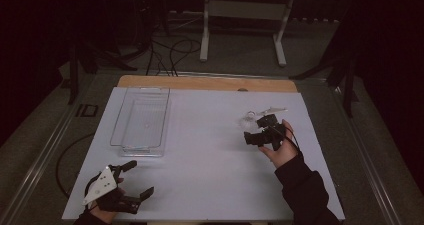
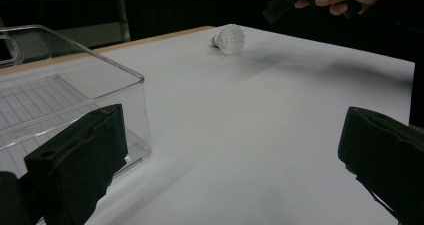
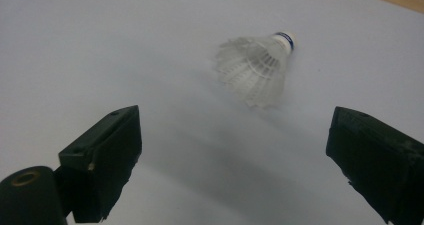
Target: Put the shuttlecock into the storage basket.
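One shuttlecock (image 3: 257,70) lies on its side on the white surface (image 1: 210,155), just ahead of the right tongs (image 3: 232,150), whose jaws stand wide apart and empty. The left tongs (image 2: 225,160), likewise spread and holding nothing, rest beside one clear bin (image 2: 60,100). Risk: closing on the feather skirt could crush it or flick the shuttlecock away.

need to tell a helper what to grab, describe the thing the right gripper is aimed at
On the white table, look to the far right side, just ahead of the open right gripper. There lies a shuttlecock on its side: white feathered skirt, small cork tip with a blue band.
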A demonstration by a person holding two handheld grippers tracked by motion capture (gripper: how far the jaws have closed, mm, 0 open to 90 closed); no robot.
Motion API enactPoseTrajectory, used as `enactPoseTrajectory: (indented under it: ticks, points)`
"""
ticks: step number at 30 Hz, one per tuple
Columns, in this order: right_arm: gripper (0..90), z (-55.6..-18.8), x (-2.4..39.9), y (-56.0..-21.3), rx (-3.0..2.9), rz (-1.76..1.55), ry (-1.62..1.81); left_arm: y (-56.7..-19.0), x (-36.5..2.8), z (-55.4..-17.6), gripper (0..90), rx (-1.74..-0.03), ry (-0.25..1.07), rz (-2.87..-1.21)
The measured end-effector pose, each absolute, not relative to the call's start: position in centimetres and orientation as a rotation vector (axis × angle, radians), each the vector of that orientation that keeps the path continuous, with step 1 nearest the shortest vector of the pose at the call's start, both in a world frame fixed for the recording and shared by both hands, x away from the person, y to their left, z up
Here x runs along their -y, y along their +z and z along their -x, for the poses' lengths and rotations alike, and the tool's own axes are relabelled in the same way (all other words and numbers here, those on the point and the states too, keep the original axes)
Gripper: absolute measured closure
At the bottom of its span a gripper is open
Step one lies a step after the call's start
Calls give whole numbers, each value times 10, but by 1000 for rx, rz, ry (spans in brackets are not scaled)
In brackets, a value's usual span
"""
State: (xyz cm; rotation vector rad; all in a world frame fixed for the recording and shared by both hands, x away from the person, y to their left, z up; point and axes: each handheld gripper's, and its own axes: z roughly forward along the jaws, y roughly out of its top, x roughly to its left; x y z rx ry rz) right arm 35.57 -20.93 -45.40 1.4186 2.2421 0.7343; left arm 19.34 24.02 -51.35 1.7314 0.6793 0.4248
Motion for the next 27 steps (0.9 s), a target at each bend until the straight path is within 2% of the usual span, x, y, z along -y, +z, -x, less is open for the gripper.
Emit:
enactPoseTrajectory:
  ticks: [17,27]
  points:
    - [90,-380,211,-467,-2254,-1608,617,-514,-240,-194,1,-680,420,-1736]
    - [131,-400,209,-471,-2277,-1717,511,-514,-240,-194,1,-684,416,-1735]
